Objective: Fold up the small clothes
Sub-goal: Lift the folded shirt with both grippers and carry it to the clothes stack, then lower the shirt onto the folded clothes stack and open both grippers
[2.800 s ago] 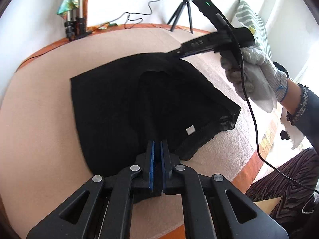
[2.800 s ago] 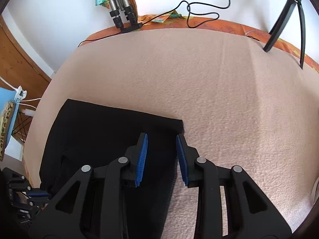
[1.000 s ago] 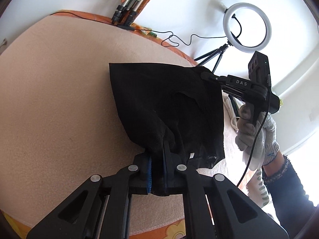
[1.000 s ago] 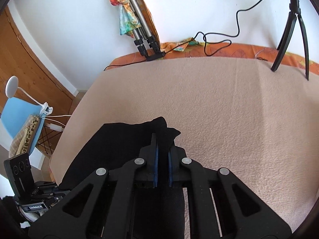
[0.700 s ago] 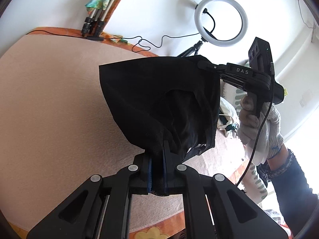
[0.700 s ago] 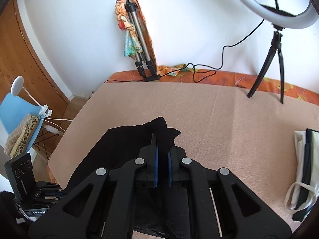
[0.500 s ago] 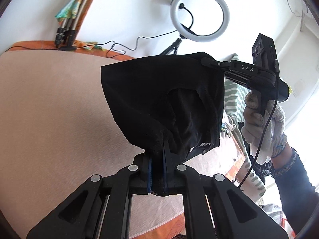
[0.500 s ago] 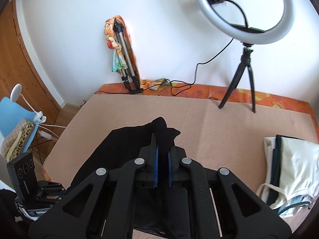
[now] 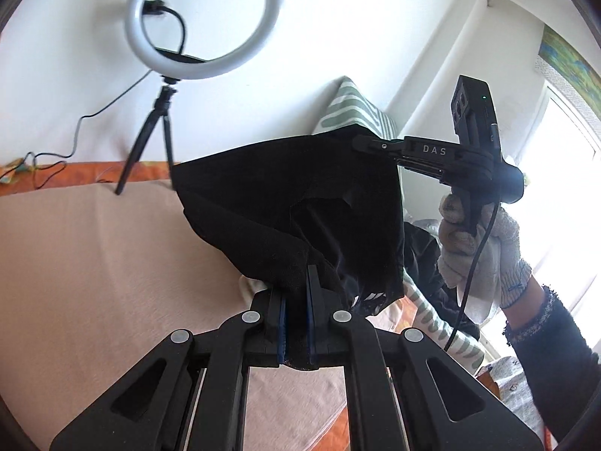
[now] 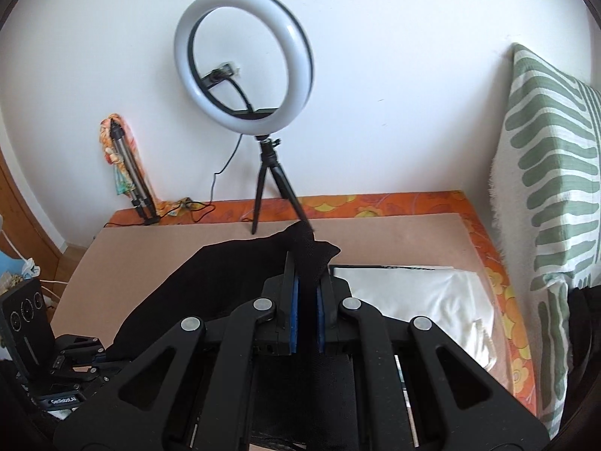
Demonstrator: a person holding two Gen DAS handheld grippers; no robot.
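Black garment [image 9: 300,203] held in air above beige bed [image 9: 94,263], stretched between both grippers. Left gripper [image 9: 296,323] fingers pinching one corner; right gripper [image 10: 305,314] fingers pinching another. Folded white clothes [image 10: 413,293] lie on bed at right. Step, judged: carrying folded piece toward stack. Next move: lower flat, then let go.

Open bare blanket [image 10: 157,251] to the left. Blocked at the far edge by the ring light [image 10: 244,75] on its tripod [image 10: 272,191], on the right by folded white clothes [image 10: 417,293] and a striped pillow [image 10: 548,173].
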